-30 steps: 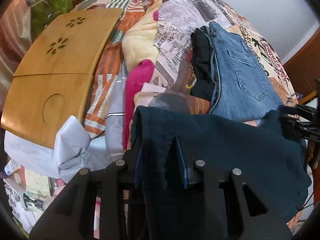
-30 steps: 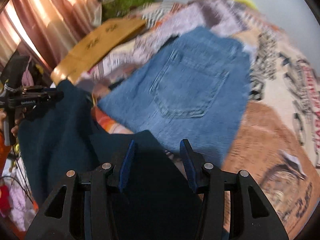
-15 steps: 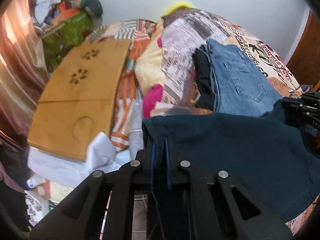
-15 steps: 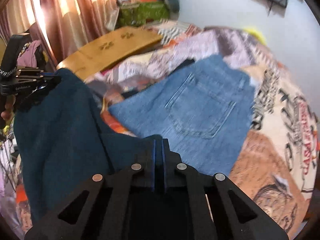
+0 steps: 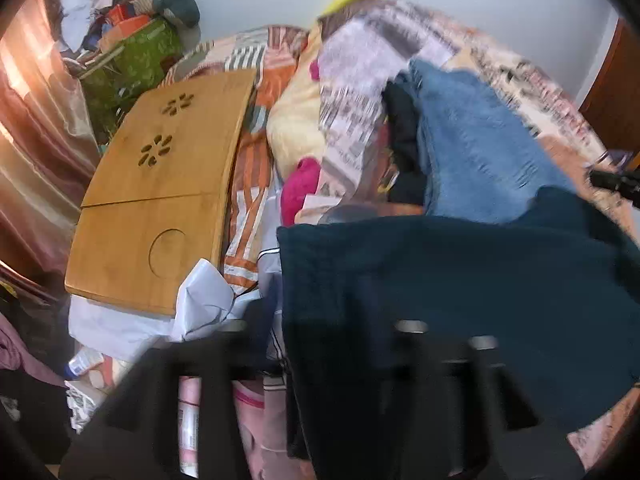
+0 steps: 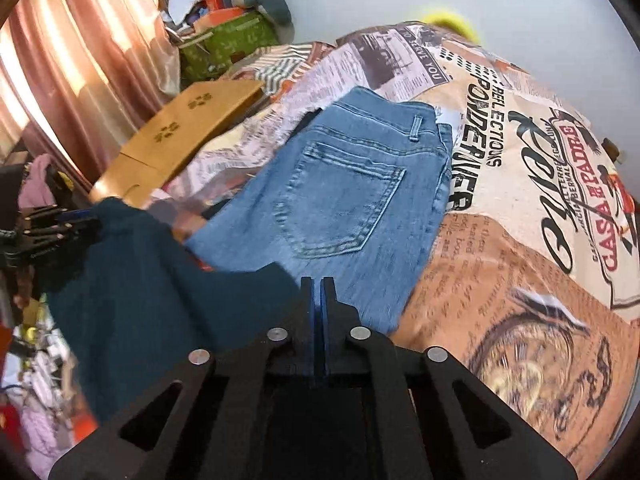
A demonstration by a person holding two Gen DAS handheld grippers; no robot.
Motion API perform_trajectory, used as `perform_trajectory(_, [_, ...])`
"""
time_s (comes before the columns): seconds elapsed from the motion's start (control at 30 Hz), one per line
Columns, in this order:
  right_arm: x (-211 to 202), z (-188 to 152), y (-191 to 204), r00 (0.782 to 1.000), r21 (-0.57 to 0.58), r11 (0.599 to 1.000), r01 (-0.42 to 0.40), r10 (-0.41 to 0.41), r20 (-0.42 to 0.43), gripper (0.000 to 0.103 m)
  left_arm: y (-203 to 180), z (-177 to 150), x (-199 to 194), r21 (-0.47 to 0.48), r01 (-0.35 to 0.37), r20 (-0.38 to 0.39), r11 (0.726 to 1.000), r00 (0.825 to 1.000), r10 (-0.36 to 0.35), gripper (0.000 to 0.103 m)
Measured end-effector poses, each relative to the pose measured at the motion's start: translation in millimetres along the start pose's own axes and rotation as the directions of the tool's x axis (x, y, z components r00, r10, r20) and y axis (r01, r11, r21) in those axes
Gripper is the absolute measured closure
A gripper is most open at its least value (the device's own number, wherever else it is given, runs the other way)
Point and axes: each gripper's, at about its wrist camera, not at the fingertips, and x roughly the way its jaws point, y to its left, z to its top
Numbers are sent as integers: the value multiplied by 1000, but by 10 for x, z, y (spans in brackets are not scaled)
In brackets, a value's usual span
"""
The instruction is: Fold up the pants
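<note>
Left wrist view, blurred: a wooden lap tray [image 5: 160, 188] lies on the bed at far left, a pink cloth [image 5: 298, 188] to its right, then the folded blue jeans [image 5: 476, 148]. In front of the jeans hang the dark teal pants [image 5: 460, 292], stretched as 1 broad sheet whose long axis runs left to right across the frame. The left claw [image 5: 332, 344] sits at the sheet's left upper corner with cloth draped over its fingers; whether its jaws are pressed together cannot be told here. The tip of the right claw [image 5: 616, 184] shows at the sheet's far right corner.

Right wrist view, sharp: the left claw [image 6: 60, 226] appears at far left, pinching the teal pants [image 6: 152, 304] at their raised corner, left of the jeans [image 6: 340, 208]. From there the pants run rightward and down to the right claw [image 6: 318, 304], whose blue-padded jaws are pressed together on the fabric edge. Only this view shows the jeans' back pocket, with the waistband pointing away from the camera, and the newspaper-print bedspread [image 6: 520, 208] to their right.
</note>
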Motion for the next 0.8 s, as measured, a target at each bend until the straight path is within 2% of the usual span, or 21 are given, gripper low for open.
perform_trajectory(0.1, [-260,-75,41,999,23,999,-25,25,24,84,16,-127,-247,-10,18,41,1000,999,-18,37])
perform_trajectory(0.17, [-449,-175,121,999,19,1000,-19,18,47,69,30,-248,-333,-18,44,27,999,999,-43,37])
perform_trajectory(0.2, [-527,-250,112,998,16,1000,-19,18,54,67,29,-307,-355,-23,55,17,998,998,-54,37])
perform_trajectory(0.43, [-762,-697,459,998,-34,999,-27,29,48,63,31,-790,-319,-115,162,-37,980,985,-167,39])
perform_trajectory(0.47, [-764,-762,510,998,-34,999,-34,35,42,62,45,-868,-293,-149,195,-34,969,979,-202,48])
perform_trajectory(0.5, [-754,-810,566,998,-37,998,-41,43,37,62,46,-911,-271,-165,216,-38,962,974,-225,66])
perform_trajectory(0.53, [-736,-847,611,998,-40,998,-50,51,31,62,43,-962,-233,-177,221,-53,959,971,-234,67])
perform_trajectory(0.7, [-588,-1042,947,995,-82,992,-100,99,-17,62,46,-1132,-307,-133,141,-26,981,989,-146,70])
perform_trajectory(0.8, [-487,-1098,1080,991,-90,988,-125,121,-47,62,197,-1074,-477,-127,133,18,983,991,-132,70])
